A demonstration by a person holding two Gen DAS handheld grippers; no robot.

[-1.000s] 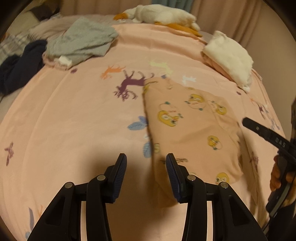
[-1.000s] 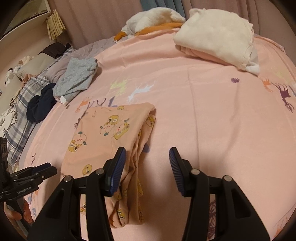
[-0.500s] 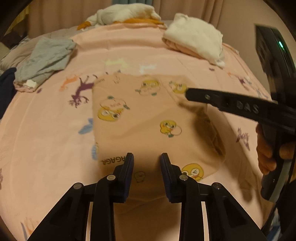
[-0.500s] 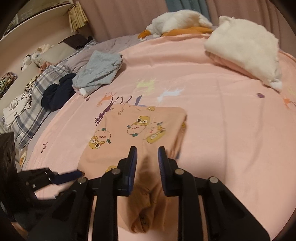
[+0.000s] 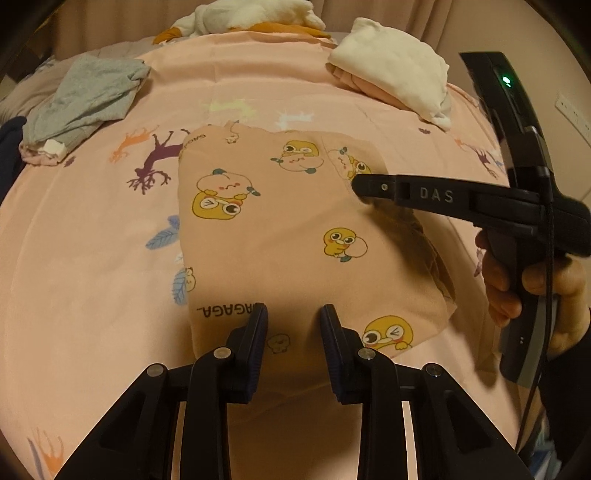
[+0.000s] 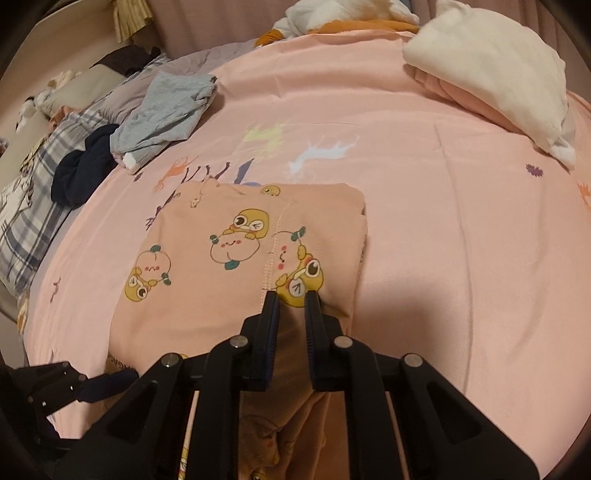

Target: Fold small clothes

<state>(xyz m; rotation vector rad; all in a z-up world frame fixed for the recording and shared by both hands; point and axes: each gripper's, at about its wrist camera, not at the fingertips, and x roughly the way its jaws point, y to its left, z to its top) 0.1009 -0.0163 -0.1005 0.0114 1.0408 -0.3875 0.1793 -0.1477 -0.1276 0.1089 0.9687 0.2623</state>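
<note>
Though hidden under its own frame, right gripper (image 6: 291,295) looks narrowed onto peach cartoon-print garment (image 5: 291,225), folded mid-bedspread (image 5: 92,258); contact uncertain. Left gripper (image 5: 293,314), half-open, empty, at garment's 6 o'clock edge.

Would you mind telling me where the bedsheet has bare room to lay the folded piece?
Bare sheet lies between the cartoon-print garment and the cream folded pile, and left of the garment below the grey garment. The head end is crowded: navy garment, plush toy.
</note>
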